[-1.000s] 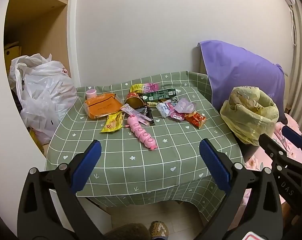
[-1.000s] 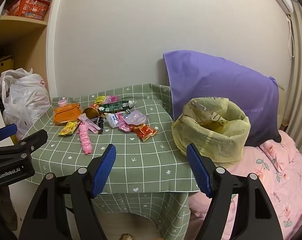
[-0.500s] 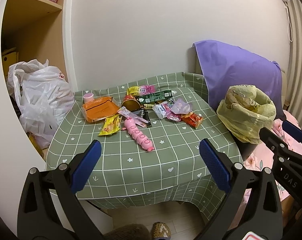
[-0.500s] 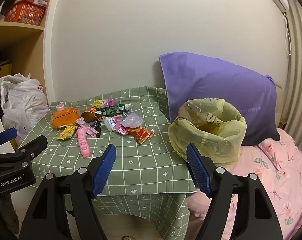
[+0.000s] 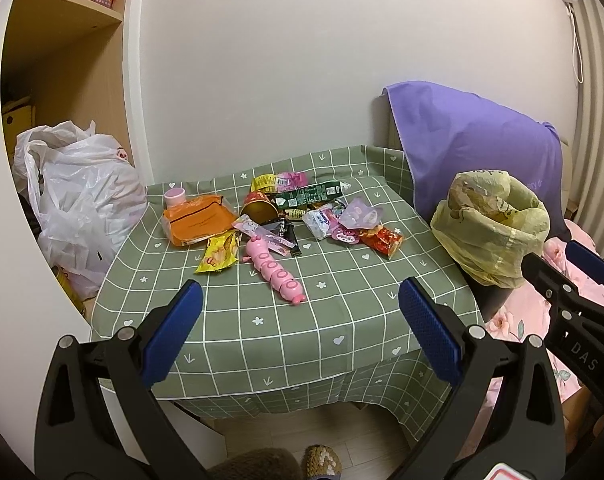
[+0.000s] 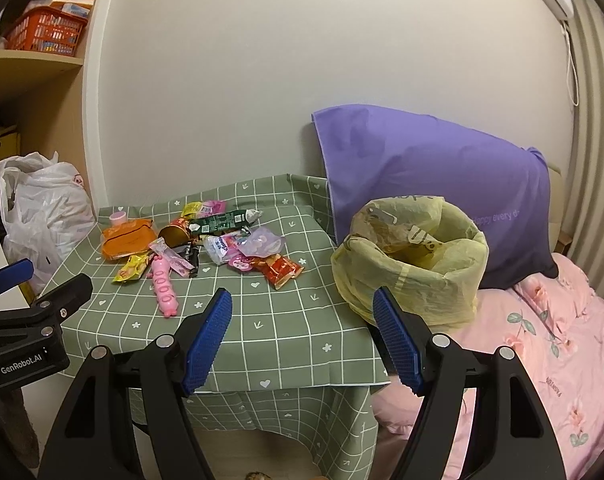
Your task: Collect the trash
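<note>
Both grippers hang short of the near edge of the green checked surface (image 5: 286, 344), the left gripper (image 5: 300, 320) and the right gripper (image 6: 302, 338) each with jaws spread wide and empty. The trash (image 5: 286, 220) lies heaped toward the far side: wrappers, an orange pack (image 5: 198, 220), a pink tube (image 5: 276, 272). Just right of the surface sits a yellow-lined bin (image 6: 413, 264), open-mouthed, against the purple pillow (image 6: 433, 172).

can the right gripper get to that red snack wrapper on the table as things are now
Probably yes. The right gripper is open and empty, and the red snack wrapper lies at the near right edge of the pile on the table, with bare cloth between them.
</note>
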`<state>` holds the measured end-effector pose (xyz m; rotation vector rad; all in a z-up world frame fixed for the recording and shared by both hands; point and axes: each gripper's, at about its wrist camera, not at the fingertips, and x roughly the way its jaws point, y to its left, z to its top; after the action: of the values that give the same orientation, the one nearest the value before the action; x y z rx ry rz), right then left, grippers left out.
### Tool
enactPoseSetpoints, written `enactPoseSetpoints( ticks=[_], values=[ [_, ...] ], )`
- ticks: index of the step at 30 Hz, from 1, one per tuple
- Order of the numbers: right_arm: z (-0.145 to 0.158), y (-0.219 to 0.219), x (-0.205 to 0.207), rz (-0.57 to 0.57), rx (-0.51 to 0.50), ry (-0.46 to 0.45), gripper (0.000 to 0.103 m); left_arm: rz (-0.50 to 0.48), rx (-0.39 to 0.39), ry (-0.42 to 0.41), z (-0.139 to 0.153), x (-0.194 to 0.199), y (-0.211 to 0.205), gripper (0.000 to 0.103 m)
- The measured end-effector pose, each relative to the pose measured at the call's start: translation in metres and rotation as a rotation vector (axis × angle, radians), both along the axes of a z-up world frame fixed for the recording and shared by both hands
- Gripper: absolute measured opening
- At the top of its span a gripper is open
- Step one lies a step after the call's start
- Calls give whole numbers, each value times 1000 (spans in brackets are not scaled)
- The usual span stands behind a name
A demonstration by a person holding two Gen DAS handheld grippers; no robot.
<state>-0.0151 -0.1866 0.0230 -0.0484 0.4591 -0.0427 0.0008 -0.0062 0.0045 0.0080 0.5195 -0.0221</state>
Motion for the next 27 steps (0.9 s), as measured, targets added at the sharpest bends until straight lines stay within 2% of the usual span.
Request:
enactPoseSetpoints(
  ticks=[27],
  values=[
    [2,-4,-1,-8,3,-1,69,-4,-5,-8,5,2,3,94]
  ],
)
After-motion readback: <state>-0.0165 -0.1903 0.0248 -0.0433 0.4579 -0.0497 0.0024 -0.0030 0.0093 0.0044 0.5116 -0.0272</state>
